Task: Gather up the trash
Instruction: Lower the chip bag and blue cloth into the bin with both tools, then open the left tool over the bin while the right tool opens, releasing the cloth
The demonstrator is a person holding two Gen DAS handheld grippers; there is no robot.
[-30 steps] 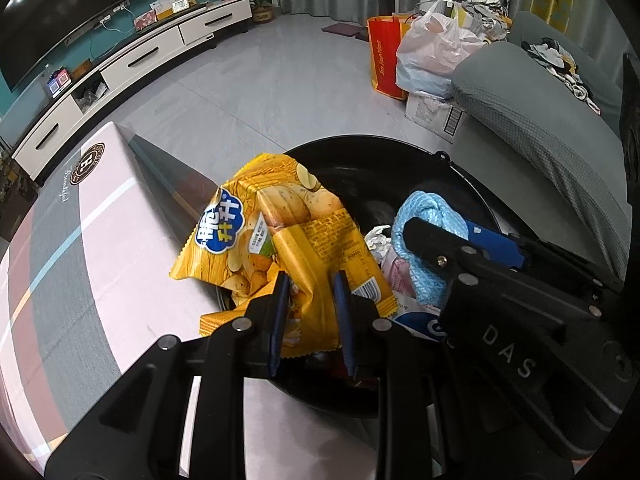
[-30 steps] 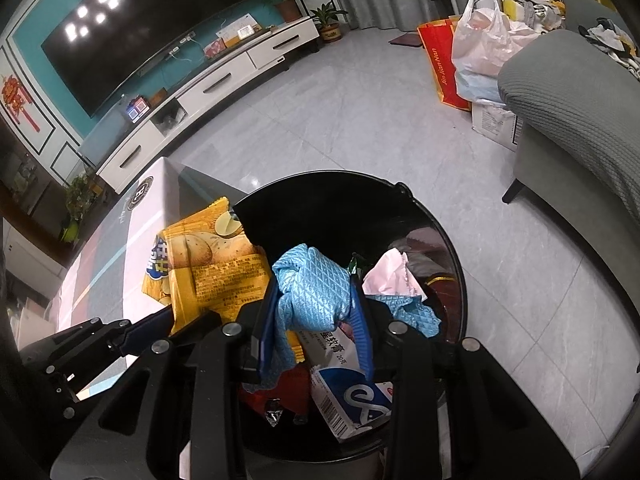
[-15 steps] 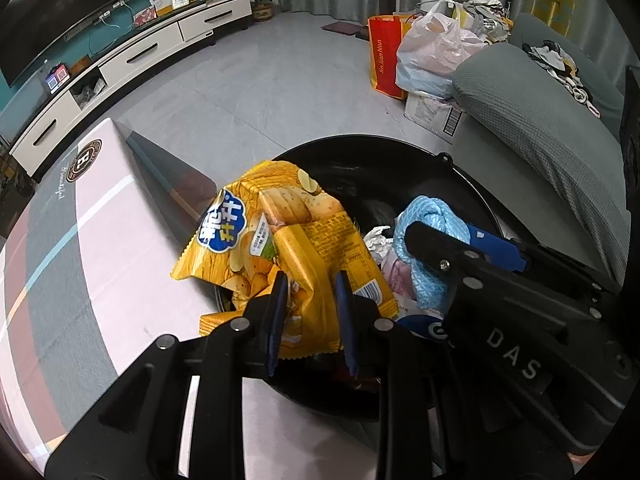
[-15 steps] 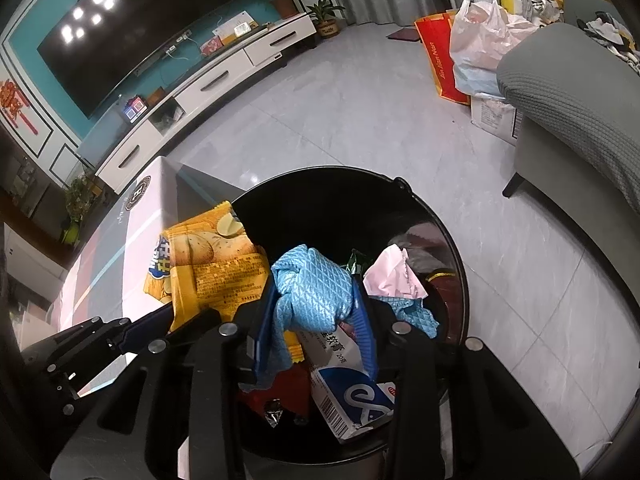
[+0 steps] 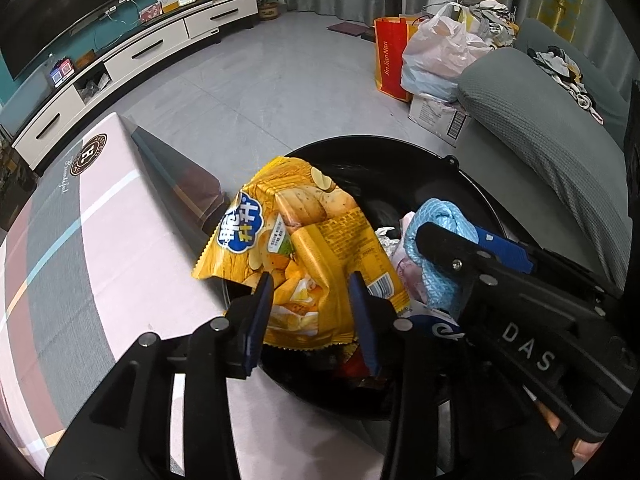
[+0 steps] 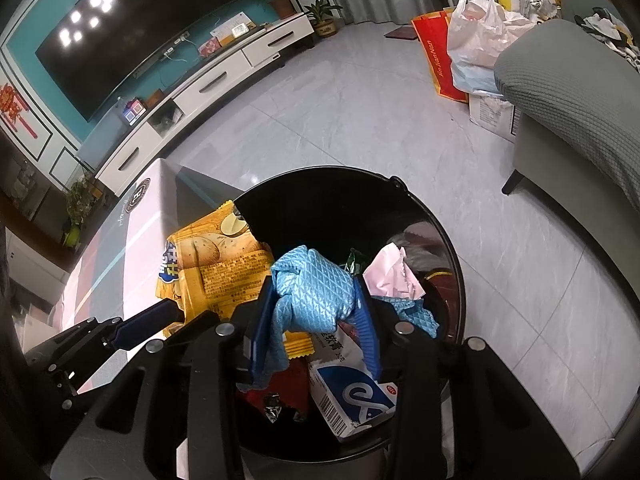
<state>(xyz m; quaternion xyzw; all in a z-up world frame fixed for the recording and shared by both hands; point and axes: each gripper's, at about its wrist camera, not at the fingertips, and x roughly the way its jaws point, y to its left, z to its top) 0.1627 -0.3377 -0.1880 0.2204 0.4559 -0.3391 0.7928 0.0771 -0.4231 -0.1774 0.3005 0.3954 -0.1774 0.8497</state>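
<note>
A yellow chip bag point(image 5: 304, 248) lies over the near rim of a black trash bin point(image 5: 400, 152). My left gripper point(image 5: 312, 284) is open, its fingers on either side of the bag with gaps. The bag also shows in the right wrist view point(image 6: 216, 268). My right gripper point(image 6: 316, 296) is shut on a blue quilted cloth point(image 6: 316, 284) and holds it over the bin point(image 6: 320, 184). The cloth also shows in the left wrist view point(image 5: 440, 240). In the bin lie a pink tissue point(image 6: 392, 272) and a white and blue box point(image 6: 352, 392).
A table with a pink and grey cloth point(image 5: 80, 240) stands left of the bin. A grey sofa point(image 5: 540, 128) is at the right. Shopping bags point(image 5: 432, 60) and a carton sit on the floor beyond. A white TV cabinet point(image 5: 120, 64) lines the far wall.
My left gripper's fingers have spread apart and let go of the chip bag, which now rests on the bin rim. The right gripper still holds the blue cloth.
</note>
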